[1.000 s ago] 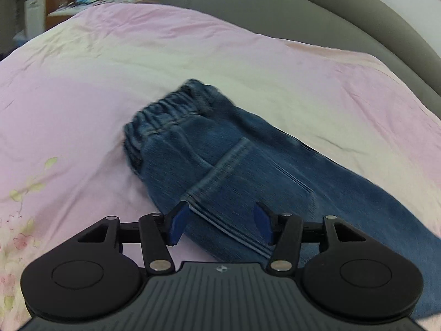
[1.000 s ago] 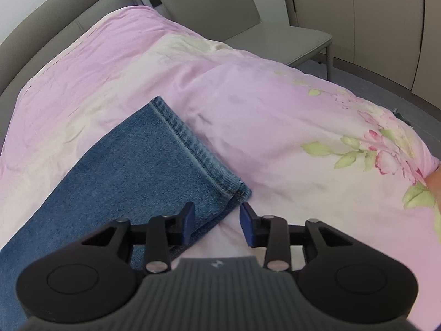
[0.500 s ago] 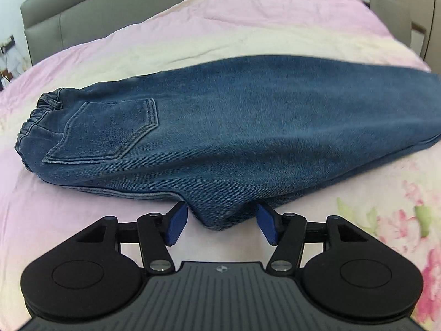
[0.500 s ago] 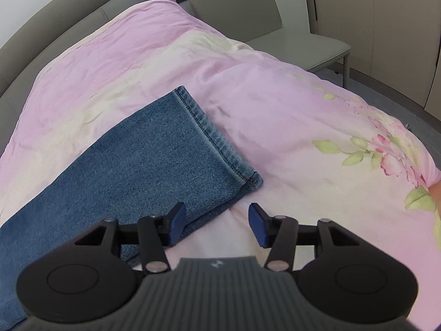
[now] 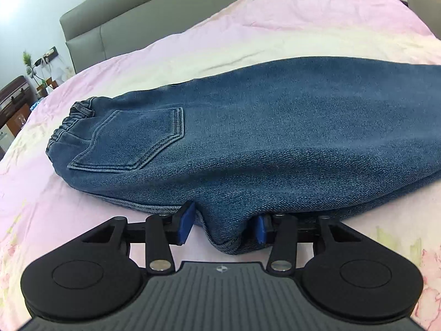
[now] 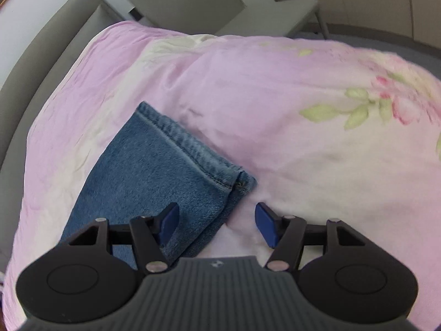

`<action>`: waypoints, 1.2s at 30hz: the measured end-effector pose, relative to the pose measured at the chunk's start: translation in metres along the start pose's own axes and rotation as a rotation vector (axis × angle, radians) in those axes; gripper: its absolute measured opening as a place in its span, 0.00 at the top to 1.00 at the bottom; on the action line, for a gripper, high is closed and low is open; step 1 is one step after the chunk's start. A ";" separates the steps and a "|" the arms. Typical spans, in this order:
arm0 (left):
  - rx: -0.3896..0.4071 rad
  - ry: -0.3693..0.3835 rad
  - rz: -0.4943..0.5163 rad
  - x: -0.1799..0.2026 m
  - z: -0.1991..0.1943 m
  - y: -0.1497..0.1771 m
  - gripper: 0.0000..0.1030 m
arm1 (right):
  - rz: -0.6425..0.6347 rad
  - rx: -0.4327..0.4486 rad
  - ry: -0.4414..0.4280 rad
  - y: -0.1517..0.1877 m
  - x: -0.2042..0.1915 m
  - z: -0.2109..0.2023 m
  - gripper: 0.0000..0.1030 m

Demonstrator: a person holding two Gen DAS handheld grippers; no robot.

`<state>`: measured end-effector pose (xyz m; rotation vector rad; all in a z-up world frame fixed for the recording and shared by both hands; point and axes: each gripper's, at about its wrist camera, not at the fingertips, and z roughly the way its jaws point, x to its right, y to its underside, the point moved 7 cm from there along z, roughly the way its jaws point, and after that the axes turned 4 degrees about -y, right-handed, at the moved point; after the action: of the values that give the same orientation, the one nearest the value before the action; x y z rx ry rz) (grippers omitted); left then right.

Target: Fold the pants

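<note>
left wrist: left claw [image 5: 222,224] now closing around jeans [image 5: 275,143] fold.

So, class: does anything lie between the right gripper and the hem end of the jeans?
Nothing visible does. The right gripper sits directly over the jeans' hem corner on the pink floral duvet, its jaws opening with denim edge between them and no pad pressing.

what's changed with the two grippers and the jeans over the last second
The left gripper swung from the waistband end round to the jeans' near edge, and its jaws are closing on the crotch bulge between them. The right gripper sank toward the leg hem, its jaws opening with the hem's corner between them, not gripped. The jeans stayed flat on the pink duvet.
</note>
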<state>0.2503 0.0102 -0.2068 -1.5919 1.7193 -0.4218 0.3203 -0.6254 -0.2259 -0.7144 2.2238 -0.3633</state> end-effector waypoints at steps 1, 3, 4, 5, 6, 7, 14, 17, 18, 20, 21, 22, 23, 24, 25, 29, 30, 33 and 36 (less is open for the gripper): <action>0.000 0.011 -0.013 0.000 -0.001 0.002 0.57 | 0.022 0.014 -0.006 -0.001 0.002 0.003 0.45; 0.004 0.017 -0.020 -0.003 -0.001 0.001 0.67 | 0.045 0.037 -0.019 -0.004 0.002 0.006 0.54; 0.009 0.020 -0.010 -0.001 -0.005 -0.001 0.73 | 0.056 0.039 -0.018 -0.006 0.002 0.008 0.69; 0.013 0.021 0.005 -0.002 -0.007 -0.003 0.76 | 0.061 0.033 -0.015 -0.008 0.001 0.009 0.74; 0.022 0.018 0.017 -0.003 -0.011 -0.007 0.80 | 0.062 0.024 -0.031 -0.010 -0.003 0.008 0.89; 0.031 0.017 0.027 -0.002 -0.019 -0.009 0.82 | 0.038 0.037 -0.023 -0.012 -0.009 0.002 0.92; 0.010 0.013 0.043 -0.019 -0.041 -0.030 0.87 | -0.121 0.123 -0.047 -0.030 -0.064 -0.075 0.95; -0.022 0.040 0.012 -0.027 -0.051 -0.023 0.87 | -0.118 0.140 -0.036 -0.024 -0.052 -0.115 0.96; -0.030 0.046 0.023 -0.026 -0.055 -0.019 0.87 | -0.115 0.134 -0.027 -0.020 -0.044 -0.126 0.96; -0.060 0.069 0.033 -0.021 -0.059 -0.008 0.87 | -0.109 0.120 0.007 -0.008 -0.022 -0.142 0.96; -0.078 0.080 0.032 -0.018 -0.060 -0.003 0.87 | -0.103 0.112 0.029 -0.001 -0.010 -0.148 0.96; -0.094 0.090 0.026 -0.016 -0.059 0.002 0.87 | -0.086 0.099 0.056 0.007 0.007 -0.151 0.96; -0.102 0.095 0.022 -0.013 -0.056 0.006 0.87 | -0.054 0.087 0.071 0.013 0.022 -0.153 0.96; -0.116 0.096 0.027 -0.011 -0.051 0.011 0.87 | -0.015 0.074 0.081 0.019 0.038 -0.152 0.96; -0.136 0.099 0.033 -0.009 -0.043 0.014 0.86 | 0.009 0.059 0.091 0.027 0.052 -0.148 0.96; -0.221 0.161 0.038 -0.008 -0.014 0.021 0.85 | -0.033 0.042 0.136 0.043 0.065 -0.131 0.96; -0.241 0.178 0.044 -0.009 -0.011 0.019 0.83 | -0.040 0.042 0.144 0.044 0.064 -0.130 0.95; -0.321 0.268 0.016 -0.019 -0.014 0.021 0.75 | -0.110 0.019 0.167 0.043 0.060 -0.131 0.92; -0.348 0.333 0.018 -0.030 -0.025 0.023 0.73 | -0.161 -0.006 0.202 0.042 0.054 -0.140 0.71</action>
<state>0.2146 0.0368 -0.1971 -1.8270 2.1508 -0.4131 0.1708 -0.6192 -0.1823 -0.8979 2.3625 -0.5297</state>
